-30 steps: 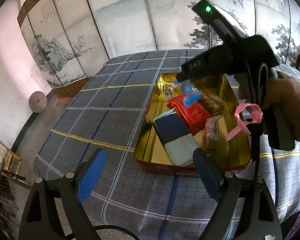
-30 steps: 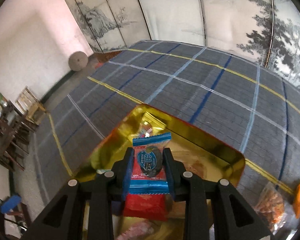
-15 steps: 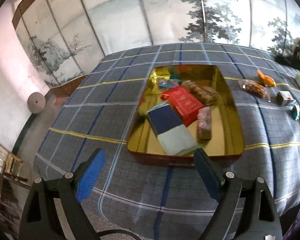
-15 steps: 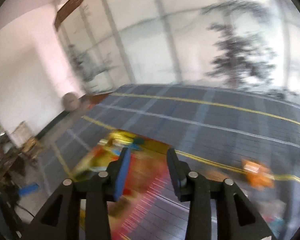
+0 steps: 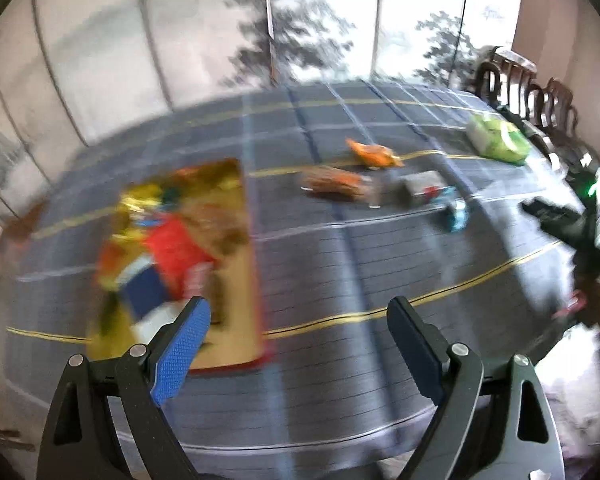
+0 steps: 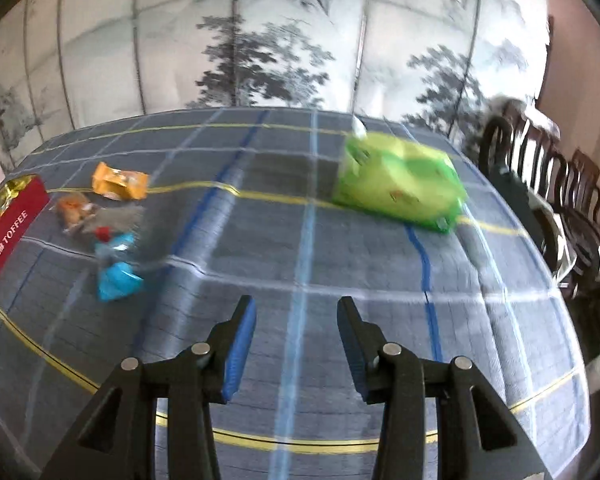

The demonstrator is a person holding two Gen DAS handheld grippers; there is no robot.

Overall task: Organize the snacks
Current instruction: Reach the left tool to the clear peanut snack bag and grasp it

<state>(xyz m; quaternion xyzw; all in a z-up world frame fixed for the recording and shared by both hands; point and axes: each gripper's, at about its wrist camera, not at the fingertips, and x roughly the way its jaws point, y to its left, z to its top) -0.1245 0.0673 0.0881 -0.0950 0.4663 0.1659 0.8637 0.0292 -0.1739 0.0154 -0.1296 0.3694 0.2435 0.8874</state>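
Looking along my right gripper (image 6: pixel 296 340), I see its jaws have just been opening and now stand partly apart with nothing between them, over bare checked tablecloth (image 6: pixel 300 248). The toffee tin (image 6: pixel 8 236) is my landmark: it lies far to the left of these jaws, and the loose snacks sit just beside its right wall, an orange packet (image 6: pixel 119 186), a small blue packet (image 6: pixel 118 280) and a blurred clear bag (image 6: pixel 74 208). The green pack (image 6: pixel 400 184) lies well apart from the tin, beyond the jaws to the right. My left gripper (image 5: pixel 300 344) is wide open and empty, the tin just behind its left finger. Behind the table stands a painted folding screen (image 6: pixel 260 52), and dark wooden chairs (image 6: pixel 560 200) line the right side.
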